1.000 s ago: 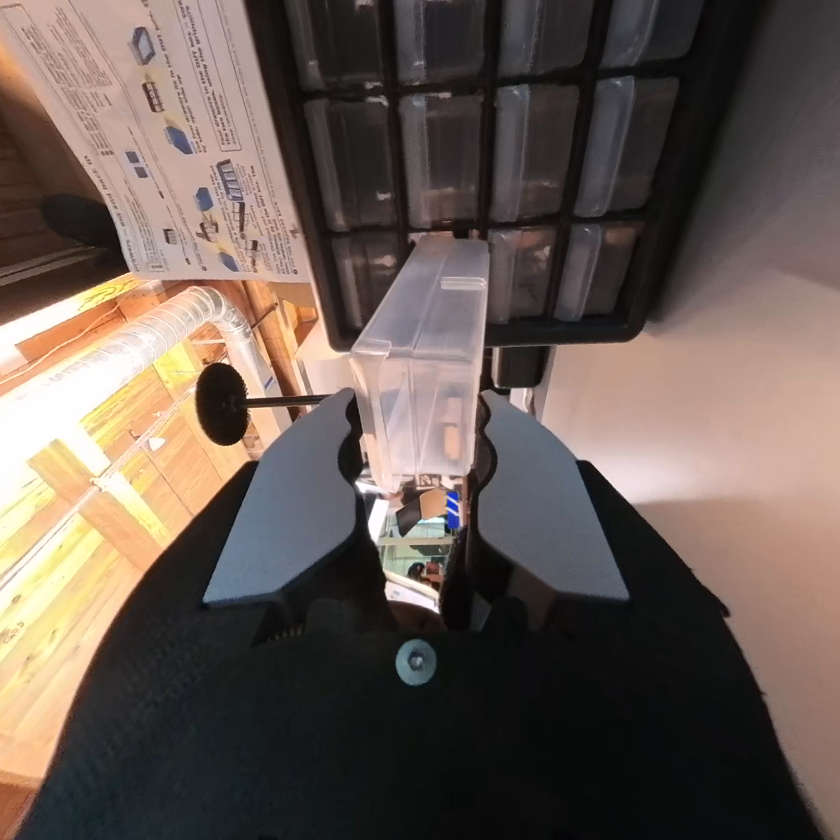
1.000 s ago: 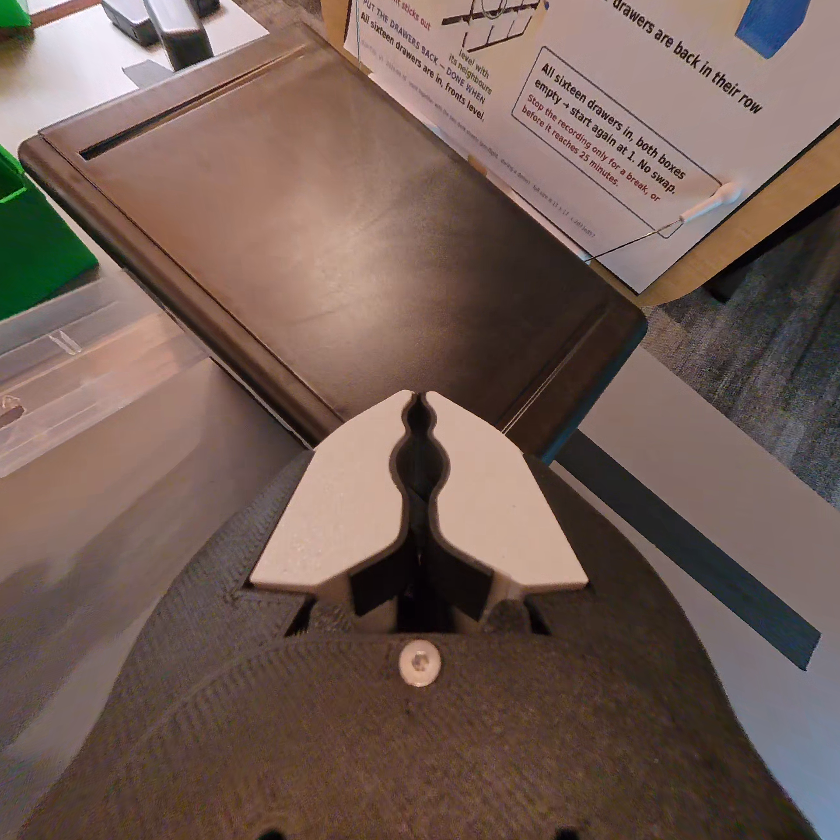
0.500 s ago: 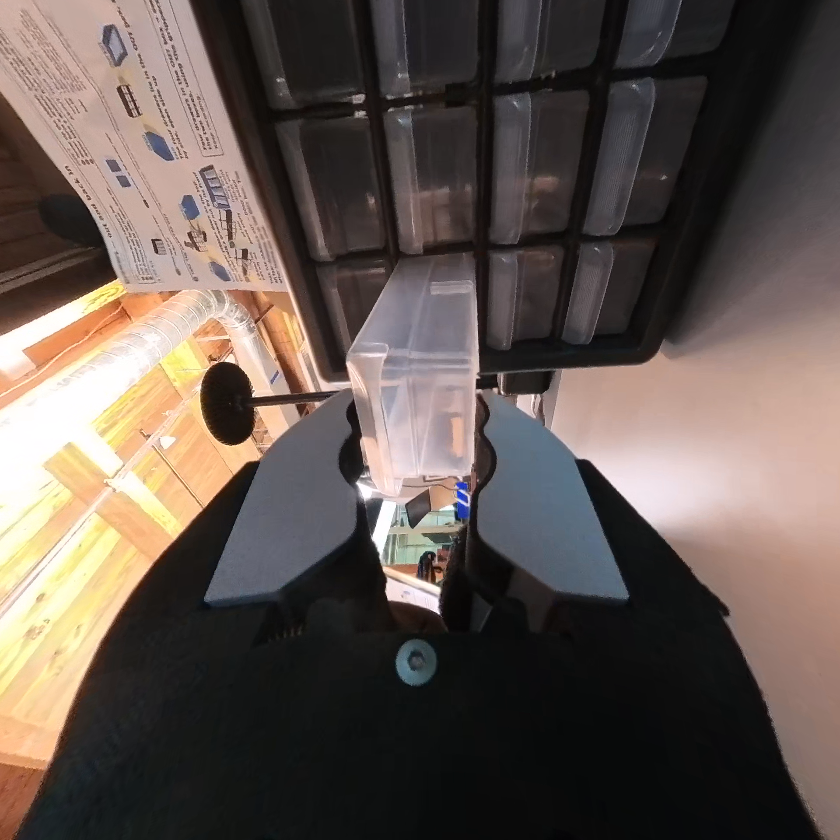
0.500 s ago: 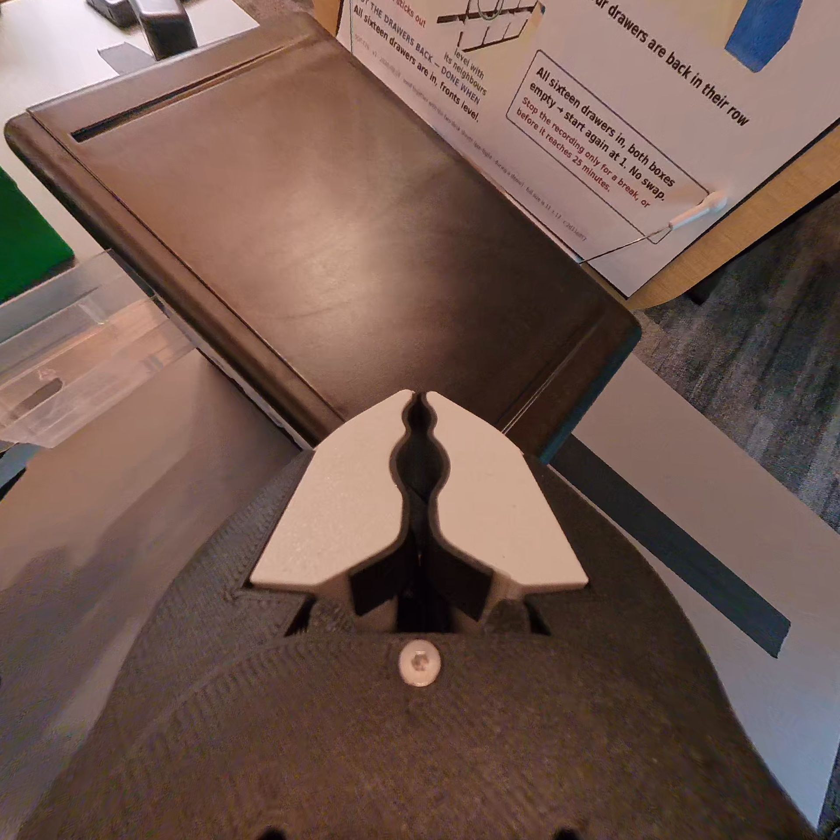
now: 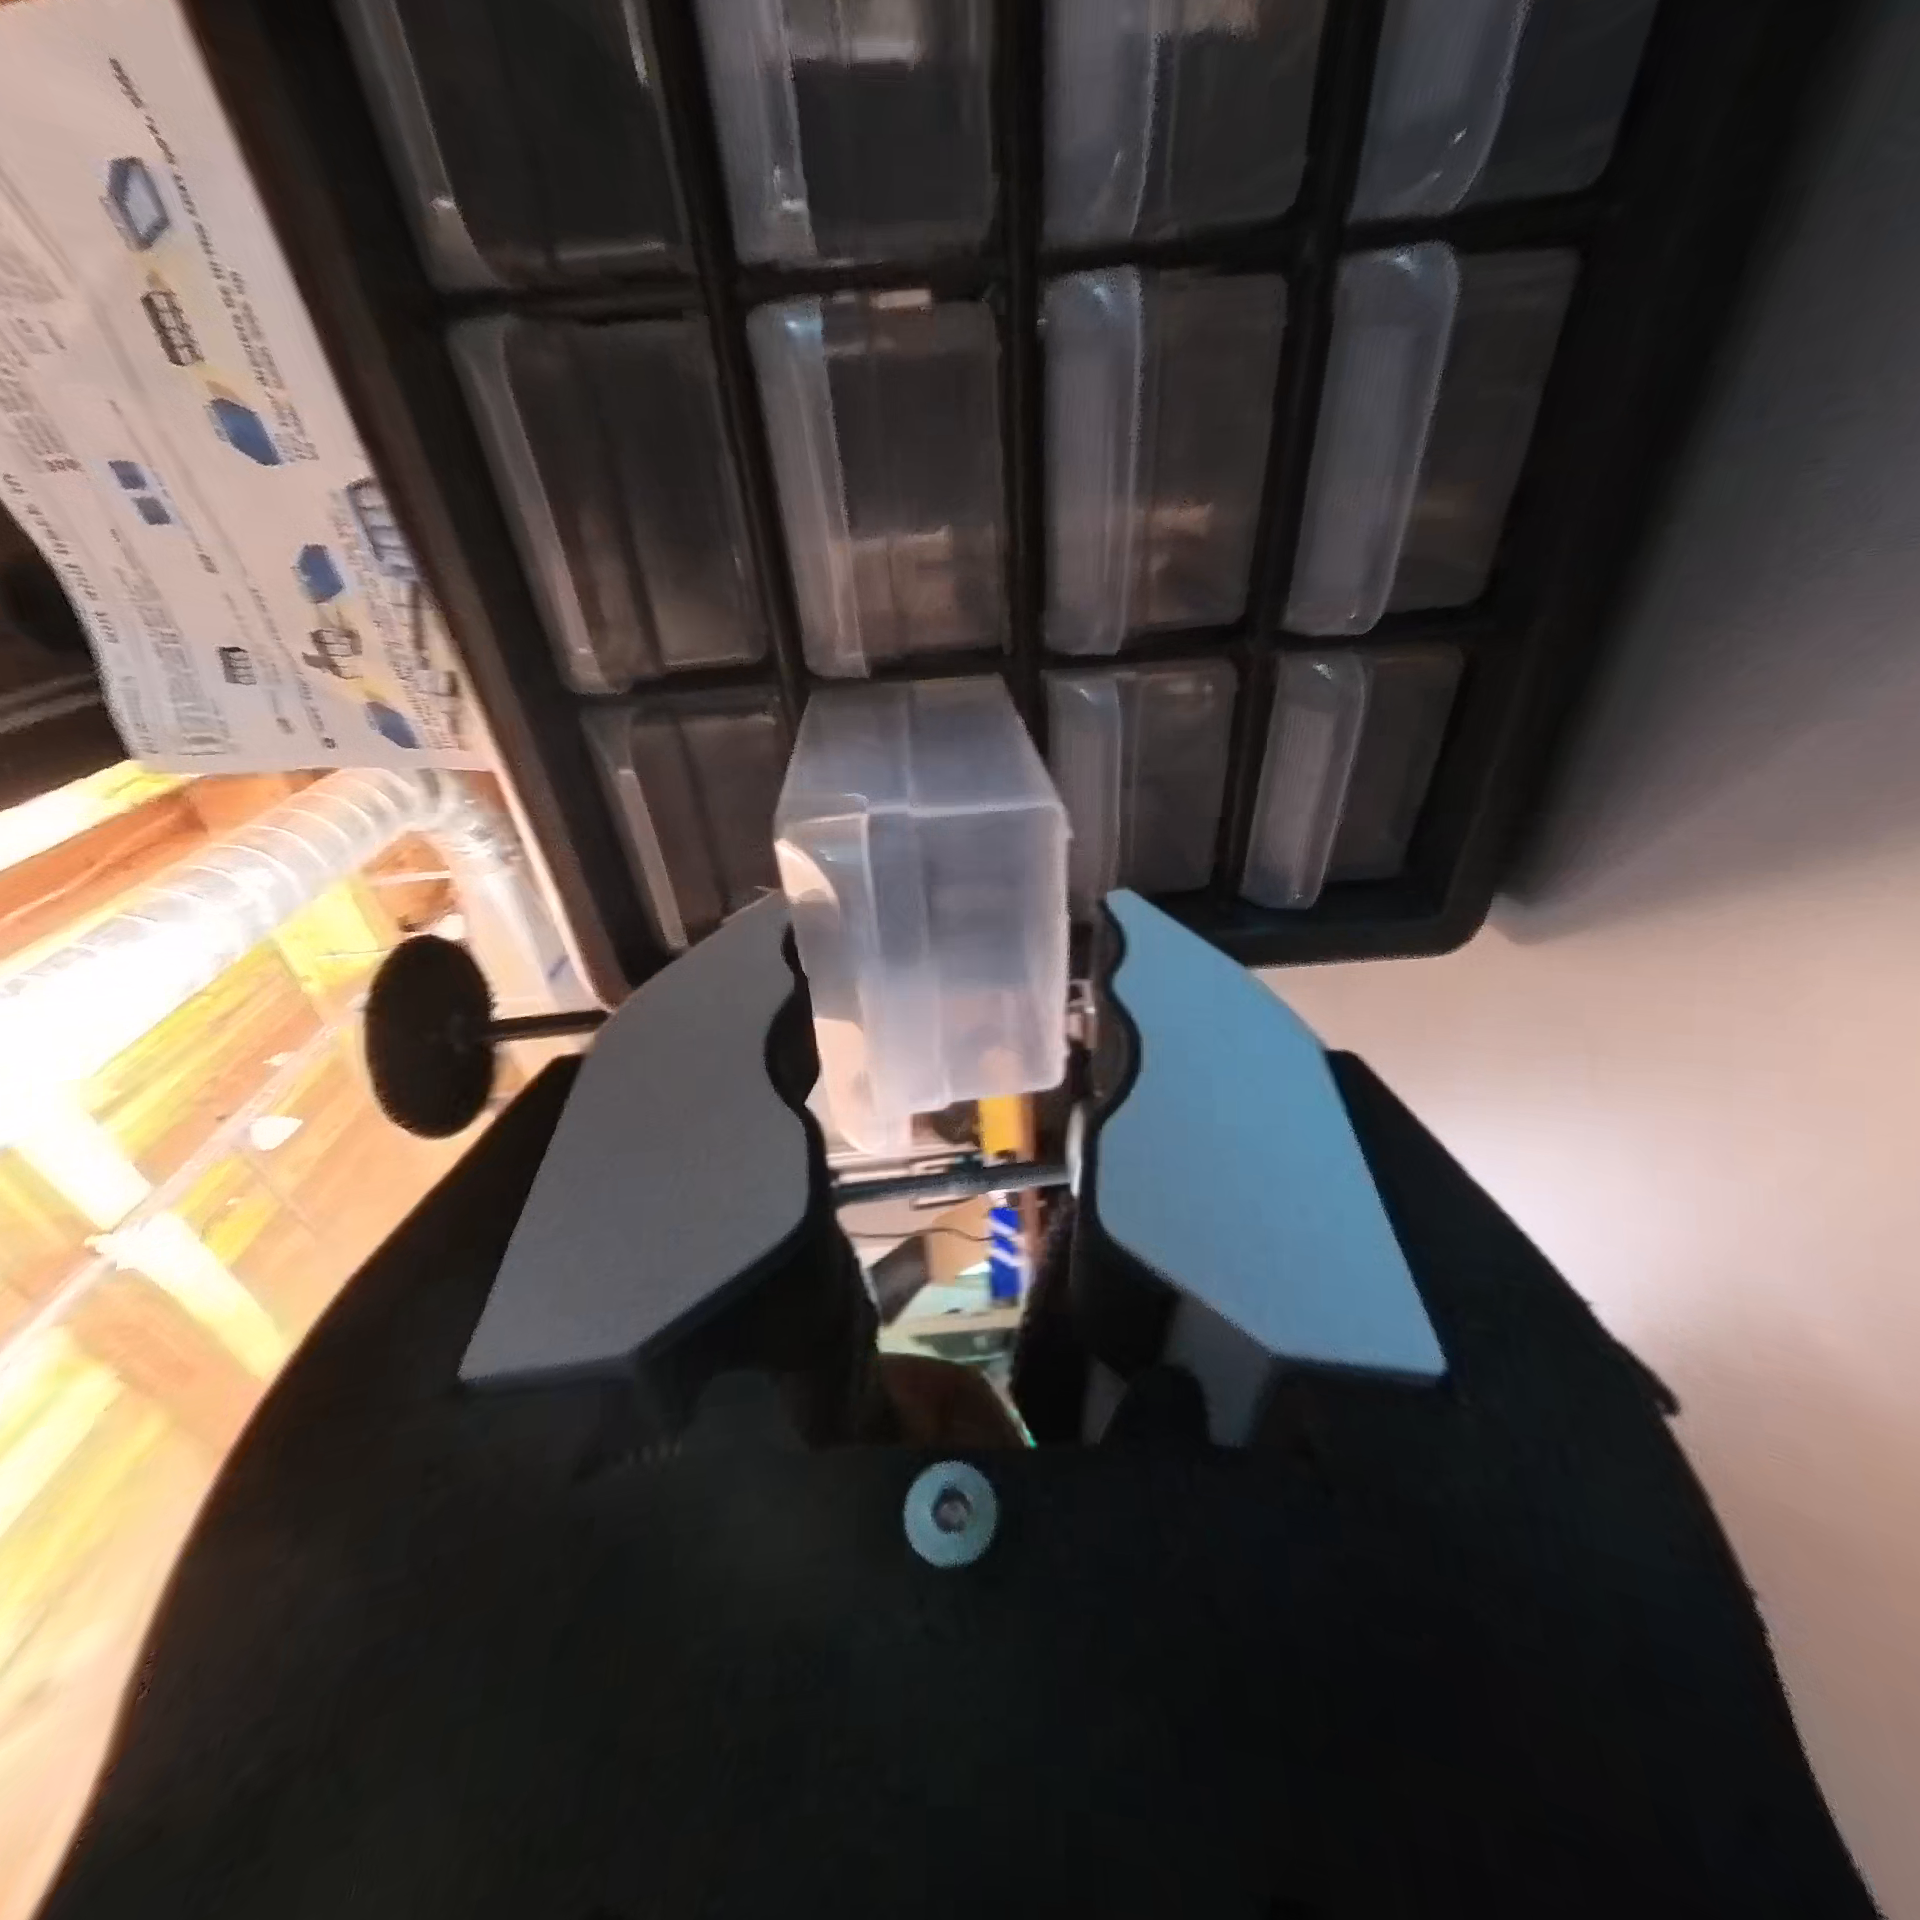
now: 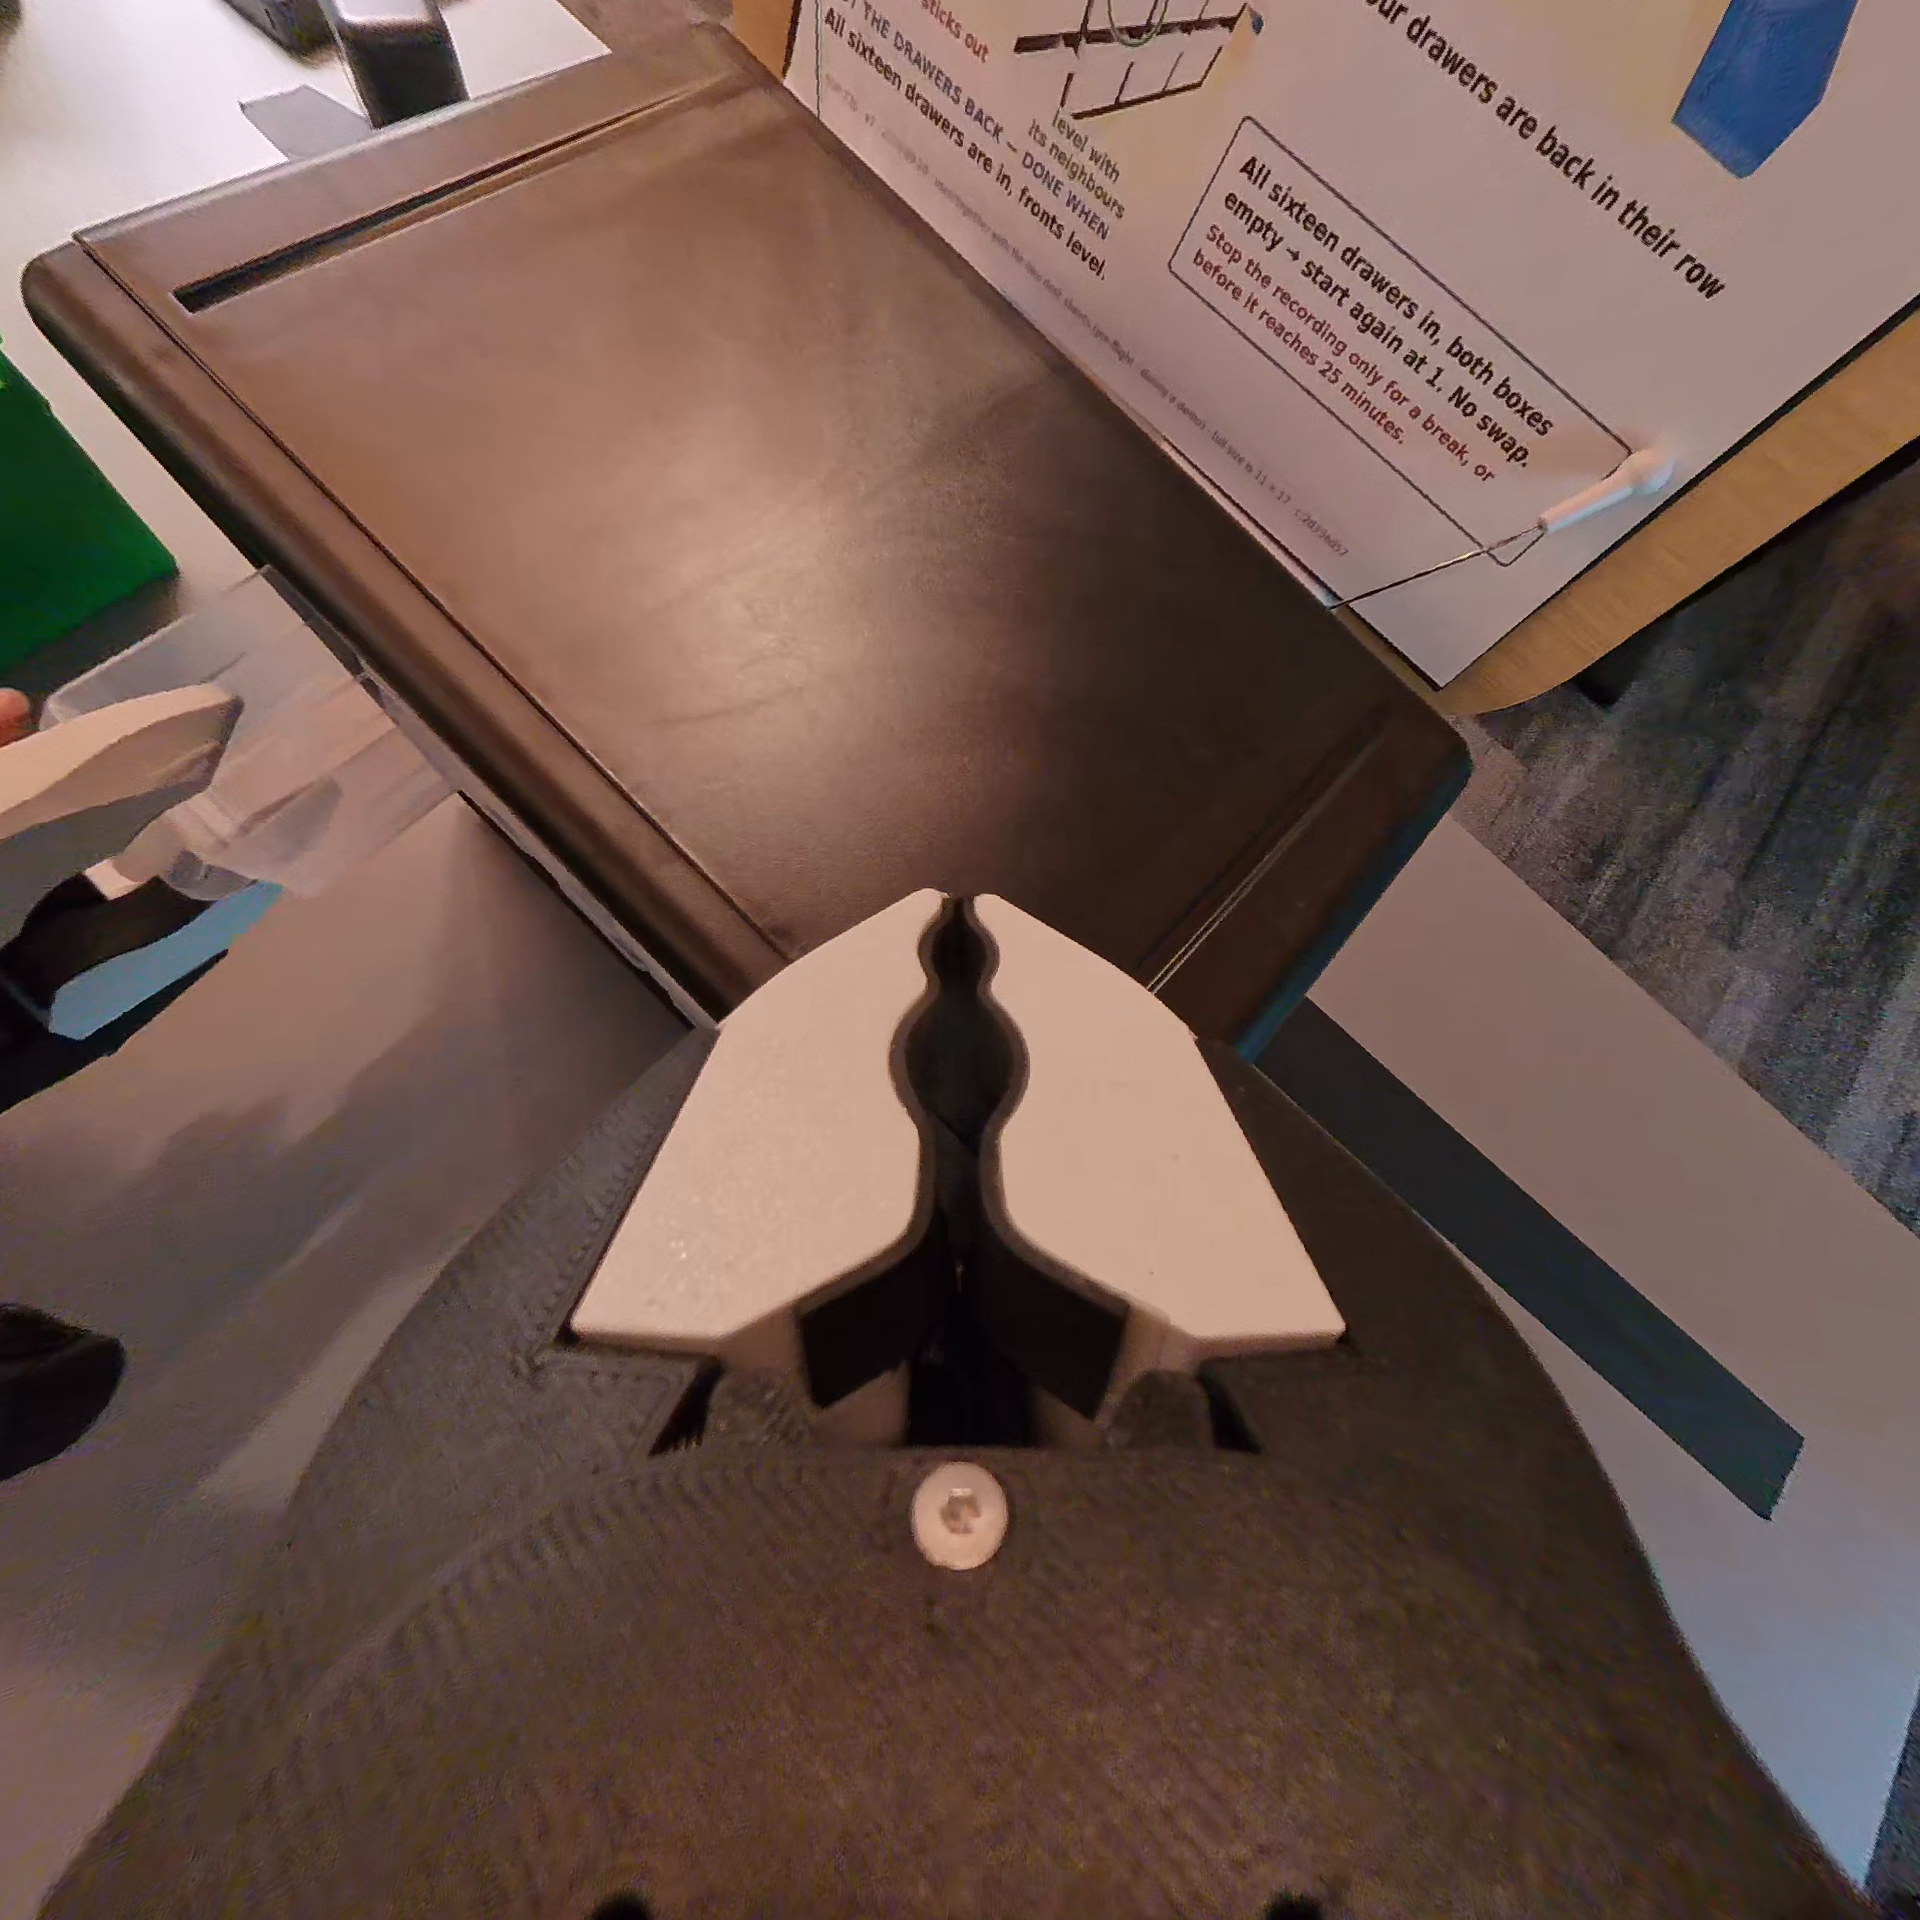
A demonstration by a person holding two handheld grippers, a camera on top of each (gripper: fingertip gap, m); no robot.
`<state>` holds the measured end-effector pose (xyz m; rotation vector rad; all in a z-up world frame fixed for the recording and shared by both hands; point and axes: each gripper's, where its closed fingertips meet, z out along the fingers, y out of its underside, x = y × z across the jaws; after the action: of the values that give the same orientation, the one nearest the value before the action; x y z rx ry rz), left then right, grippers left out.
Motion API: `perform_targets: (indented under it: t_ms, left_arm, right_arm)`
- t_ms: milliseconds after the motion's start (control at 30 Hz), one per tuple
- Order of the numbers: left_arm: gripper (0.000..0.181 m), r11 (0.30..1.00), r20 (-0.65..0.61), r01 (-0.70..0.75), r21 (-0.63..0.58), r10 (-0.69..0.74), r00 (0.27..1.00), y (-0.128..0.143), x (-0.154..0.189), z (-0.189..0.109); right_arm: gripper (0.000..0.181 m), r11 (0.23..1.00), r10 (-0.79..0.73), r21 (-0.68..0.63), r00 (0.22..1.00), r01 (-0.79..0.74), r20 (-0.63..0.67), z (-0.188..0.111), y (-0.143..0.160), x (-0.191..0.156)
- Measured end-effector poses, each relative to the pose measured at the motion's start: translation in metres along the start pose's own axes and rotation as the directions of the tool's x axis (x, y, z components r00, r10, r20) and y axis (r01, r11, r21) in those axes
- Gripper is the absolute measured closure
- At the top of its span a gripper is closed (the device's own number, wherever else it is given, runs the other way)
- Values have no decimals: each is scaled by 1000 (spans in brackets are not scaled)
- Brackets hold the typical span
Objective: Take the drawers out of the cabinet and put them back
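A black cabinet [image 5: 1527, 831] holds several clear drawers [image 5: 1153, 457]; the left wrist view is turned sideways. My left gripper [image 5: 945, 920] is shut on a clear drawer [image 5: 925, 914] that sits partly inside a slot in the cabinet's edge row and still sticks out past its neighbours. In the right wrist view the left gripper's finger [image 6: 114, 769] and the drawer [image 6: 301, 769] show at the cabinet's front edge. My right gripper [image 6: 961, 904] is shut and empty, hovering over the near corner of the cabinet's flat top [image 6: 831, 540].
A white instruction sheet [image 6: 1455, 208] stands behind the cabinet and also shows in the left wrist view [image 5: 208, 416]. A green bin [image 6: 62, 540] is at the far left. Dark tape [image 6: 1538, 1278] crosses the pale table; grey carpet [image 6: 1766, 779] lies beyond its edge.
My left gripper has pushed the drawer deeper into its slot, so less of it sticks out. The right gripper has shifted slightly and stays shut.
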<state>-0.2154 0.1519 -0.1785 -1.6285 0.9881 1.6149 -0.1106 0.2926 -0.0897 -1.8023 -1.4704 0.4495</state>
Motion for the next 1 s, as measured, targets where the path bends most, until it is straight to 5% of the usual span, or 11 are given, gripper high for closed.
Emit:
perform_targets:
  t_ms: [33,133,267,367,1000]
  left_arm:
    - [123,999,-32,34,12,-33,999,0,4,-2]
    - [98,984,-80,162,79,-156,984,-2,7,-17]
    - [98,922,-29,312,231,-314,949,-8,-8,-41]
    - [173,904,98,241,352,-292,951,-14,-23,-59]
    - [181,989,-12,115,94,-115,993,-2,-6,12]
  right_arm:
    - [180,1000,1,3,1000,-1,2,0,0,0]
    - [180,1000,-5,7,1000,5,-1,0,0,0]
    - [180,1000,-9,8,1000,9,-7,0,0,0]
    - [180,1000,-13,4,1000,13,-13,0,0,0]
    - [179,999,-39,-18,999,39,-19,1,0,0]
